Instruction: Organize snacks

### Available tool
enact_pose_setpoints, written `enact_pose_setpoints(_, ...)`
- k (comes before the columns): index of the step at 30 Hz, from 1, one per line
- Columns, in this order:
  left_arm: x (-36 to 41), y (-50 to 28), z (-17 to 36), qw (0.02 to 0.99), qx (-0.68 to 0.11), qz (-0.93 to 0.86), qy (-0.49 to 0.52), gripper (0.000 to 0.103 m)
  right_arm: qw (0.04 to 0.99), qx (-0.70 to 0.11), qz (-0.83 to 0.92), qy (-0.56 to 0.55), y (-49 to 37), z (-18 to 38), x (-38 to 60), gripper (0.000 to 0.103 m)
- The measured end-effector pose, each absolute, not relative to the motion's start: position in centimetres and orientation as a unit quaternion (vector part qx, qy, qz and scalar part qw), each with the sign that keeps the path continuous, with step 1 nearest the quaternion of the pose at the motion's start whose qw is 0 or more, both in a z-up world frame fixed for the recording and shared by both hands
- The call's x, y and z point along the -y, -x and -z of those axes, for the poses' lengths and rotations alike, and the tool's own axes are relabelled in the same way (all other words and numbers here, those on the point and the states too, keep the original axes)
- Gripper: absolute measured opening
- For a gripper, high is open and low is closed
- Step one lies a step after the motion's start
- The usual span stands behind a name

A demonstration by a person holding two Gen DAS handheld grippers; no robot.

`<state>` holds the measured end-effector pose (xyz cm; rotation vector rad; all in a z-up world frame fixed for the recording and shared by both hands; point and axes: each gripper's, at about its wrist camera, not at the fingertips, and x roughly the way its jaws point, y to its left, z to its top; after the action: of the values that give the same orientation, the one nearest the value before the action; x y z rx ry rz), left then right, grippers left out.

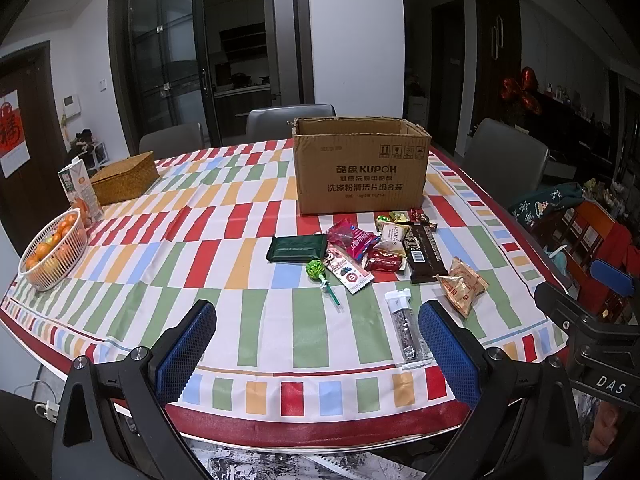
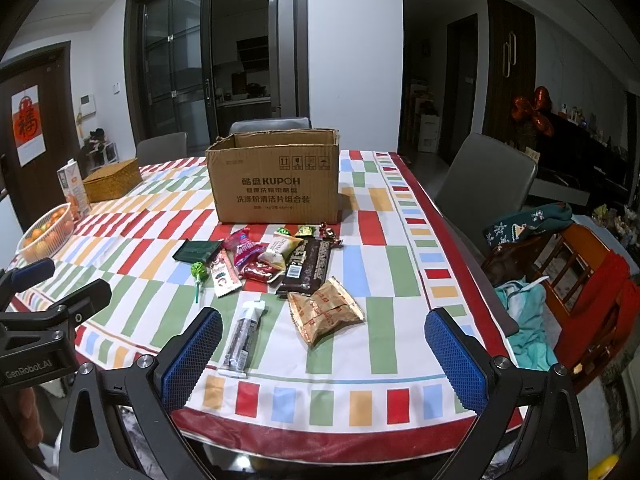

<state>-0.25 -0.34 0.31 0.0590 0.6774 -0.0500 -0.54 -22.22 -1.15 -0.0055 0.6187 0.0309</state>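
An open cardboard box (image 1: 360, 172) (image 2: 276, 184) stands on the striped table. In front of it lies a heap of snacks: a dark green pack (image 1: 297, 248), a green lollipop (image 1: 316, 270), a pink packet (image 1: 352, 240), a dark chocolate bar (image 1: 424, 254) (image 2: 306, 266), a brown crinkly bag (image 1: 462, 286) (image 2: 324, 310) and a clear tube sachet (image 1: 406, 328) (image 2: 242, 336). My left gripper (image 1: 316, 350) is open and empty above the near table edge. My right gripper (image 2: 324, 356) is open and empty, with the brown bag just ahead of it.
A white basket of oranges (image 1: 54, 248), a juice carton (image 1: 78, 190) and a woven box (image 1: 124, 178) stand at the table's left. Grey chairs (image 1: 504, 160) ring the table. A wooden chair with clothes (image 2: 560, 276) is at the right.
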Motion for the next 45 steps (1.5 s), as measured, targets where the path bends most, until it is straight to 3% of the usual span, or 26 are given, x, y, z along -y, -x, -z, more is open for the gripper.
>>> enact_pose_setpoints(37, 1.5, -0.8, 0.5, 0.935, -0.350, 0.041, -0.041, 0.103, 0.949, -0.315, -0.018, -0.007, -0.4, 1.9, 22.8, 0.102)
enact_pose_setpoints(45, 3.3, -2.8, 1.8, 0.926, -0.366, 0.072, -0.061, 0.091, 0.943, -0.332, -0.021, -0.023, -2.6, 3.4, 23.0, 0.102)
